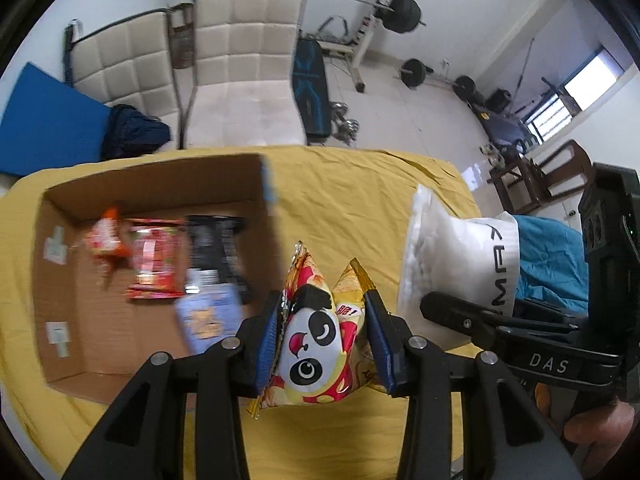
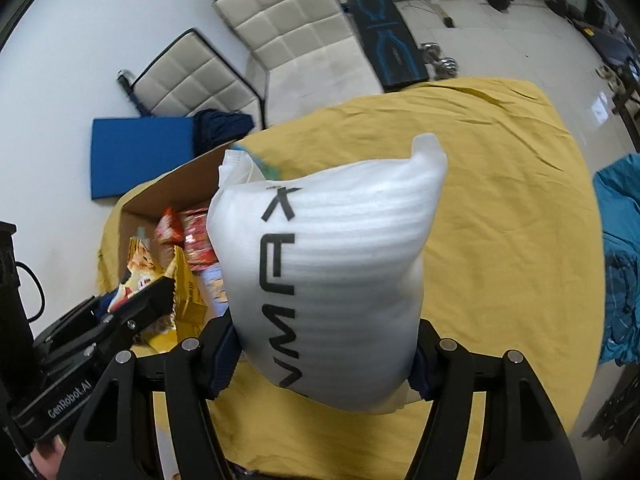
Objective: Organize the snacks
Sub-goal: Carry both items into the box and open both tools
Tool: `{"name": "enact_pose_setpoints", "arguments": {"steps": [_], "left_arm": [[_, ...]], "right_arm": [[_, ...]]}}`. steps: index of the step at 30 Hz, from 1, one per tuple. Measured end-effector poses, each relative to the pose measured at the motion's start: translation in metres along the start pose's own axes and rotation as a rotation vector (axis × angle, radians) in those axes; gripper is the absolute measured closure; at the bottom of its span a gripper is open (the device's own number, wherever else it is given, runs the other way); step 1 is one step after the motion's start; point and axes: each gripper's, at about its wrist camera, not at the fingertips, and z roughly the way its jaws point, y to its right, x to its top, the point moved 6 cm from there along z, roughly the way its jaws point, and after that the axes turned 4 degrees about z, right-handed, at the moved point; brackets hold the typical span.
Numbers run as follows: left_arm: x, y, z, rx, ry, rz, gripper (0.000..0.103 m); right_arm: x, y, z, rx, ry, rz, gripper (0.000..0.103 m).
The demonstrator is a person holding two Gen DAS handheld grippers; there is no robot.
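Observation:
My left gripper is shut on a yellow snack bag with a panda face, held above the yellow cloth just right of an open cardboard box. Inside the box lie red packets, a black packet and a blue one. My right gripper is shut on a white foam bag with black letters, held up over the cloth. That white foam bag also shows at the right of the left wrist view. The panda snack bag and left gripper appear at the lower left of the right wrist view.
A yellow cloth covers the table. Two cream padded chairs stand behind it, with a blue mat and dark bag at the left. Gym weights stand on the floor beyond. A blue cloth lies at the right edge.

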Motion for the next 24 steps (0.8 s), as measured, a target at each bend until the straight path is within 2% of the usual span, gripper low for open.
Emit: {"name": "enact_pose_setpoints", "arguments": {"steps": [6, 14, 19, 24], "left_arm": [[-0.010, -0.087, -0.037, 0.046, 0.028, -0.056, 0.065], [-0.028, -0.177, -0.048, 0.100, 0.011, -0.131, 0.065], [-0.043, -0.209, -0.036, 0.109, -0.021, -0.170, 0.065], [-0.056, -0.229, -0.013, 0.102, -0.080, -0.202, 0.065]], "right_arm": [[-0.026, -0.086, 0.009, 0.023, -0.011, -0.060, 0.034], [-0.064, -0.193, 0.054, 0.053, -0.073, -0.153, 0.034], [-0.085, -0.237, 0.089, 0.050, -0.114, -0.203, 0.034], [-0.098, -0.259, 0.130, 0.040, -0.150, -0.233, 0.033]]}}
